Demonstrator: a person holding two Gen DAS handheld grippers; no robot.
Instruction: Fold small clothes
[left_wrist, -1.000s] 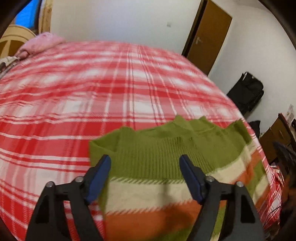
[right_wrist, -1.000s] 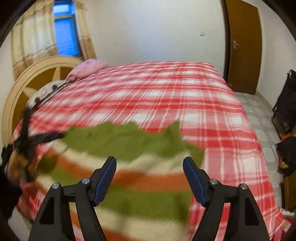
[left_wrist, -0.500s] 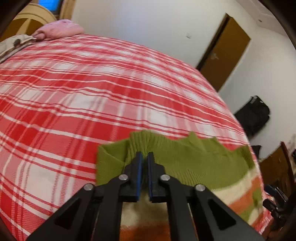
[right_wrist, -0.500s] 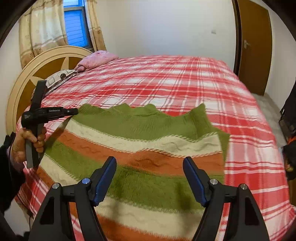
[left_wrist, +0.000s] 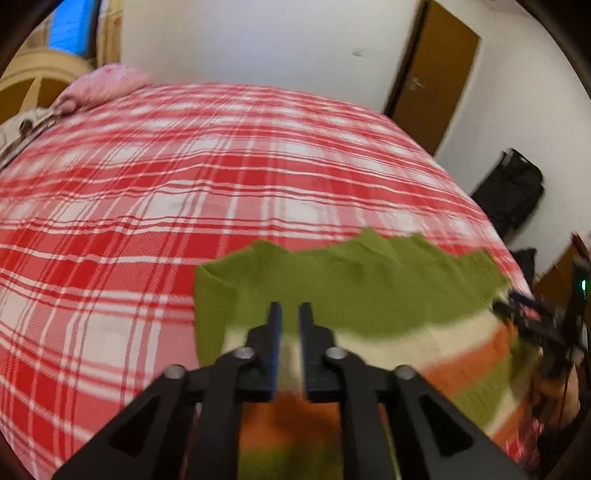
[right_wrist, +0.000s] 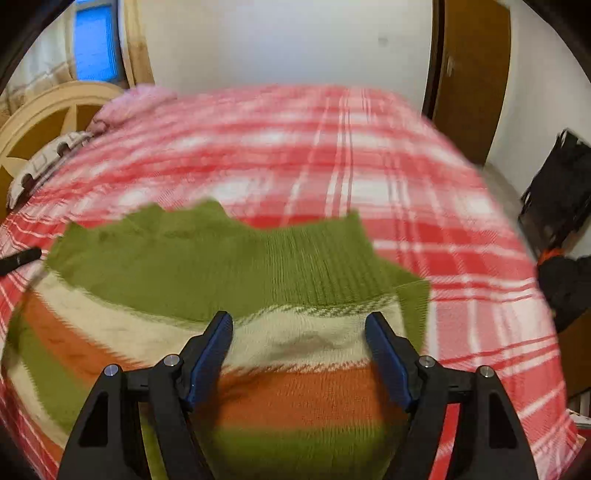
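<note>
- A striped knitted sweater (left_wrist: 369, 295) in green, cream and orange is spread flat on the red-checked bedspread (left_wrist: 184, 177), near the bed's near edge, with its green ribbed band turned toward the far side.
- Furthest left, a pink pillow (left_wrist: 107, 85) is seen at the head of the bed, well apart from the garment.
- The left gripper (left_wrist: 290, 314) is held over the sweater's left part, just inside its left edge; its jaws are opening from a narrow gap, and cream and green knit is seen in the slot between them, though whether cloth is pinched cannot be told through the blur.
- The sweater's long axis is judged to run from left to right across both views, so each side edge lies nearer one hand.
- The right gripper (right_wrist: 299, 332) is kept wide apart with nothing clamped, poised over the cream stripe just below the green band, with the sweater's right edge just beside its right finger.
- The coming move is judged to turn on this: the garment lies directly beneath and ahead of both tools, the left corner being nearer the left hand, the right corner nearer the right.
- Far right, a brown door (right_wrist: 472, 74) and a black bag (right_wrist: 557, 184) are seen off the bed.
</note>
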